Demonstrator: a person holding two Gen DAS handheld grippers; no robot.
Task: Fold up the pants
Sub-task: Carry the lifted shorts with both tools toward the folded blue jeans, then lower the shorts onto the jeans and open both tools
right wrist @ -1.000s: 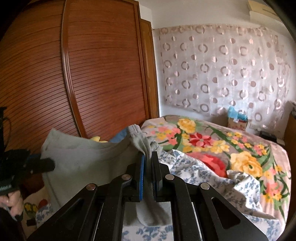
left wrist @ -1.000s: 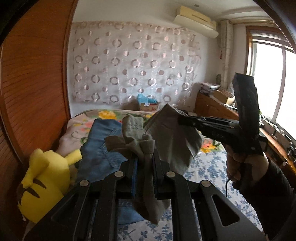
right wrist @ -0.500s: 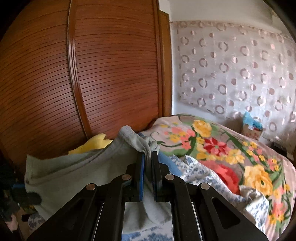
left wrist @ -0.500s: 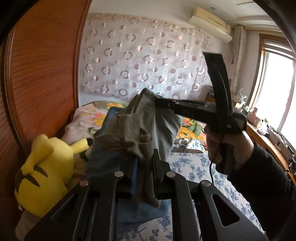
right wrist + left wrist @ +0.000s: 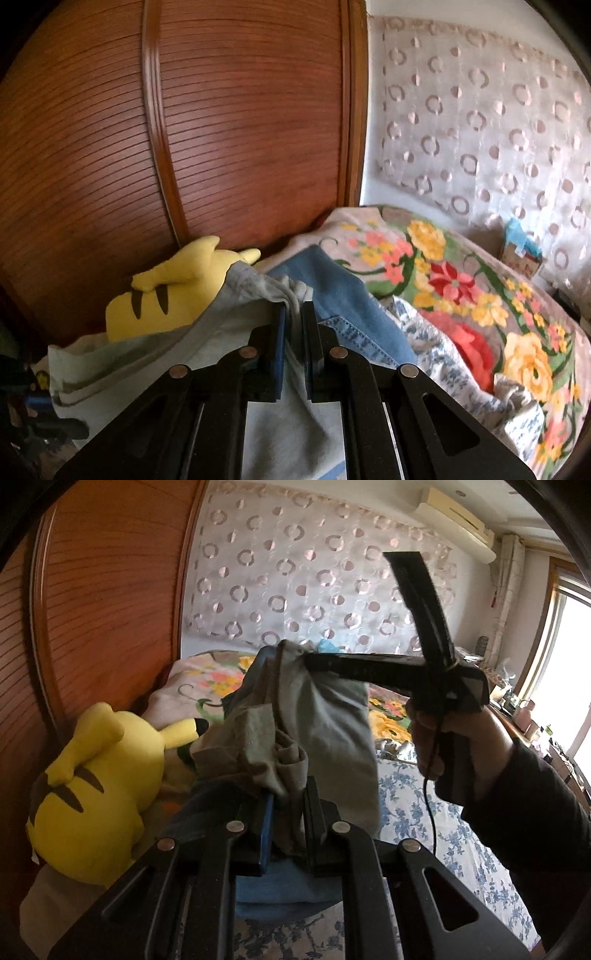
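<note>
The left gripper [image 5: 286, 805] clamps a bunched edge of the grey pants [image 5: 332, 731], which hang above the bed [image 5: 406, 812] and stretch to the right gripper [image 5: 293, 317], clenched on another edge, with jeans [image 5: 343, 295] behind.

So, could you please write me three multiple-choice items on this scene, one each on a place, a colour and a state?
1. Where does the yellow plush toy lie?
A. against the wooden wardrobe
B. on the windowsill
C. on the floor

2. What colour are the pants being held?
A. red
B. grey-green
C. black

3. How does the left gripper stand?
A. wide open
B. shut on the pants
C. shut on the plush toy

Answers: 1 A, the toy sits at the bed's edge beside the wardrobe door; 2 B, the held cloth is dull grey-green; 3 B, cloth is pinched between its jaws, as with the right gripper.
</note>
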